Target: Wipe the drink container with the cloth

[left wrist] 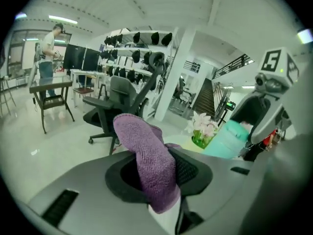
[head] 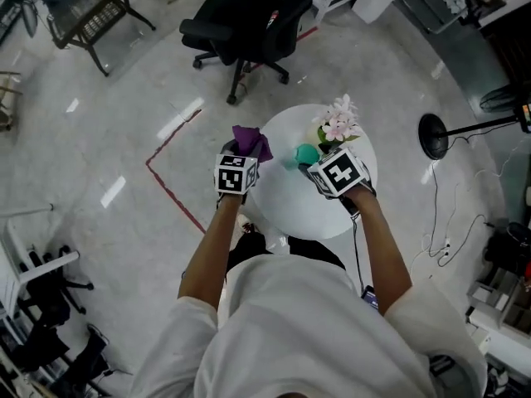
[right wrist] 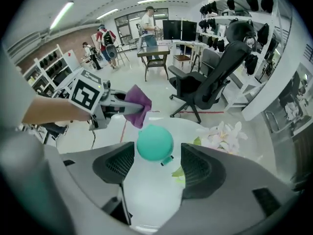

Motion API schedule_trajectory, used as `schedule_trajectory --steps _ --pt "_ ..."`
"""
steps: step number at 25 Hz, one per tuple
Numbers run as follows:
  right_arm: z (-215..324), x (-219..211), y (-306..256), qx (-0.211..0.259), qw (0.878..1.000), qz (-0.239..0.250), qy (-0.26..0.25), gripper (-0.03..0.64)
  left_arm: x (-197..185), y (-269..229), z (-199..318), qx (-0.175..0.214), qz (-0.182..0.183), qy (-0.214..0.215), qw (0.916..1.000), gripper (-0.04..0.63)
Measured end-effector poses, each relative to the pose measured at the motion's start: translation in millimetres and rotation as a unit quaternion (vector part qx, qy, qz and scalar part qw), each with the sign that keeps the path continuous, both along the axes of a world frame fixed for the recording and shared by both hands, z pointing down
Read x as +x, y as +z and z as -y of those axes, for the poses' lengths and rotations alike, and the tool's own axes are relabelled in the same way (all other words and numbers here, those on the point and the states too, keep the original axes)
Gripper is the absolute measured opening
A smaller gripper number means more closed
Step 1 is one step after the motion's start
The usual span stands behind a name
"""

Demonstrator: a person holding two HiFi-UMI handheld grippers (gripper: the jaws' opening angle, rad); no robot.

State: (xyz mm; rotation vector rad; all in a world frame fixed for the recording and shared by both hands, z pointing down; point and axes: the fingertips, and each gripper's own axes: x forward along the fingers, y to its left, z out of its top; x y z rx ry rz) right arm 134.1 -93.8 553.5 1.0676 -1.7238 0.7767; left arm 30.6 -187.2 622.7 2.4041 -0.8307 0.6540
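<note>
A teal drink container hangs tilted over the round white table. My right gripper is shut on it. In the right gripper view the container's round end sits between the two jaws of the right gripper. My left gripper is shut on a purple cloth, held just left of the container, apart from it. In the left gripper view the cloth drapes between the jaws of the left gripper, and the container shows to the right.
A pot of pink-white flowers stands on the table's far side, close to the container. A black office chair stands beyond the table. A black lamp base and cables lie on the floor at the right. People stand far back.
</note>
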Motion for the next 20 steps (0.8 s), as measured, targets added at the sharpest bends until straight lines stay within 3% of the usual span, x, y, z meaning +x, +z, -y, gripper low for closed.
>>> schedule_trajectory --steps 4,7,11,13,16,20 --pt "-10 32 -34 0.036 0.999 0.008 -0.009 0.294 -5 -62 7 0.045 -0.026 -0.050 0.9974 0.126" --pt "-12 67 -59 0.076 0.997 0.019 0.020 0.207 5 -111 7 0.084 -0.057 -0.073 0.9922 0.126" --pt "-9 108 -93 0.147 0.988 -0.004 0.044 0.015 27 -174 0 0.154 -0.064 -0.055 0.9845 0.126" --pt "-6 120 -109 0.178 0.983 -0.017 0.043 0.015 36 -204 -6 0.190 -0.059 -0.037 0.9793 0.126" --pt "1 132 -145 0.253 0.966 -0.023 0.053 0.014 45 -245 -16 0.238 -0.049 -0.008 0.9699 0.126" --pt "13 140 -209 0.373 0.925 -0.013 0.068 0.014 42 -294 -25 0.290 -0.046 0.007 0.9560 0.126"
